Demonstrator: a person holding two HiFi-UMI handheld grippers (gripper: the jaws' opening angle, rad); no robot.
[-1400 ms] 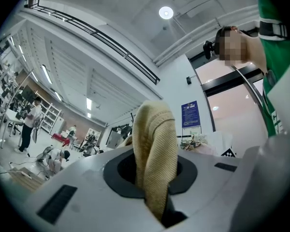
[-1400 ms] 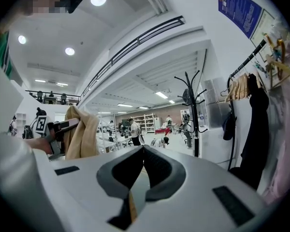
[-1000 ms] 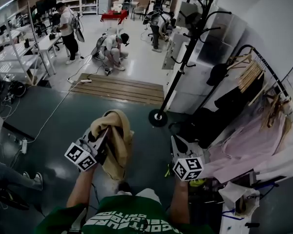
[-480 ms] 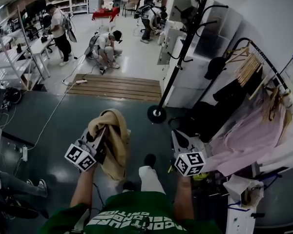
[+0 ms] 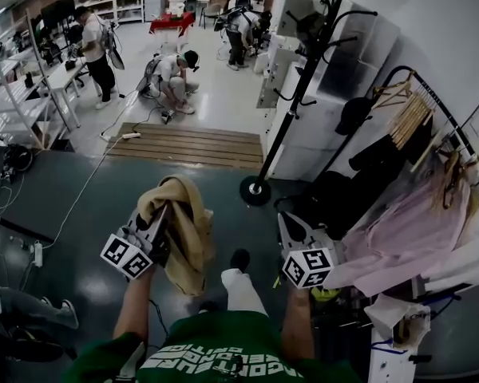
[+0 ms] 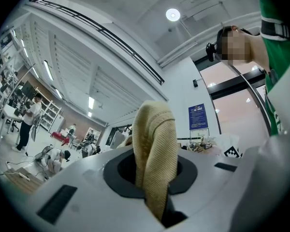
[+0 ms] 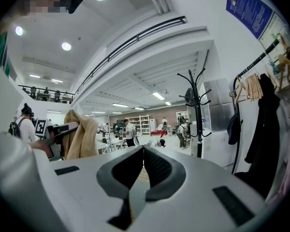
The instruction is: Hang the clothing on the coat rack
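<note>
Left tongs (image 5: 167, 217) clamped on tan knit garment (image 6: 156, 144); fold pokes up between jaws, rest droops above dark floor (image 5: 88, 214). Right tongs (image 7: 142, 159) closed, empty. Black coat rack (image 5: 292, 108) ahead, well apart. Loaded clothes rail (image 5: 419, 126) at right.

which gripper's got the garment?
The left gripper, shut on the tan ribbed knit garment, which drapes over its jaws. The right gripper has its jaws together with nothing between them.

Tan knit garment (image 5: 191, 238) hangs folded, apart from black coat rack (image 5: 290, 102).
</note>
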